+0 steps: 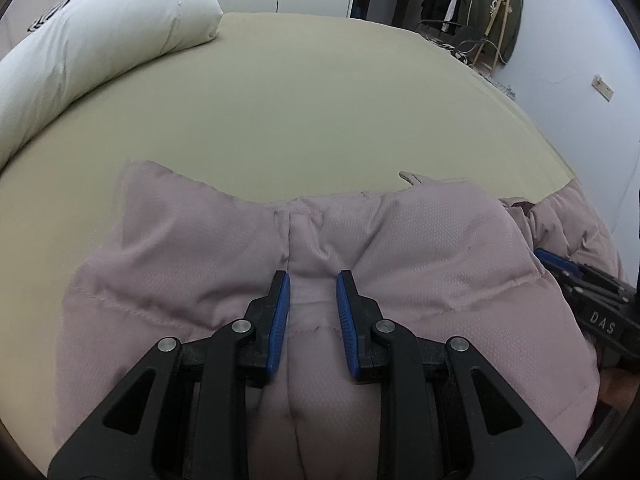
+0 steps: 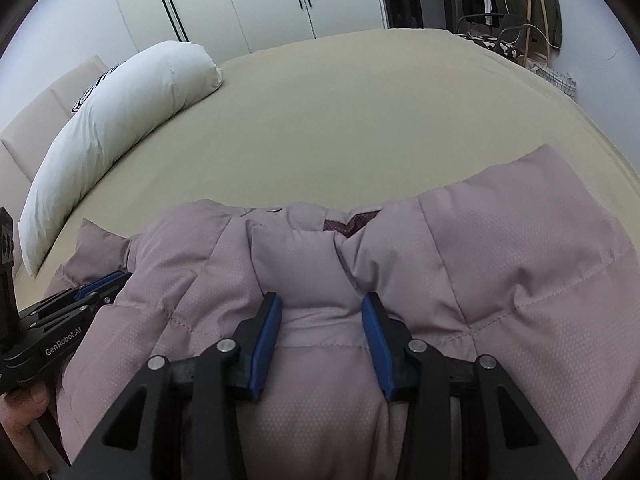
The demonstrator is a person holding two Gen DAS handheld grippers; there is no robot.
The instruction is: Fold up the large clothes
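Note:
A pale pink padded jacket (image 1: 420, 240) lies bunched on the near part of a bed with an olive sheet (image 1: 300, 100); it also fills the lower right wrist view (image 2: 500, 280). My left gripper (image 1: 312, 280) rests on the jacket, its jaws partly closed around a ridge of the fabric. My right gripper (image 2: 320, 300) is likewise pressed into the jacket with a fold of padding between its blue pads (image 2: 374, 328). Each gripper shows at the other view's edge: the right one (image 1: 592, 292) and the left one (image 2: 72, 300).
A long white pillow (image 1: 92, 48) lies along the left side of the bed. White wardrobe doors (image 2: 240, 0) stand beyond the bed. A clothes rack with dark garments (image 1: 480, 0) and a chair stand at the far right by the wall.

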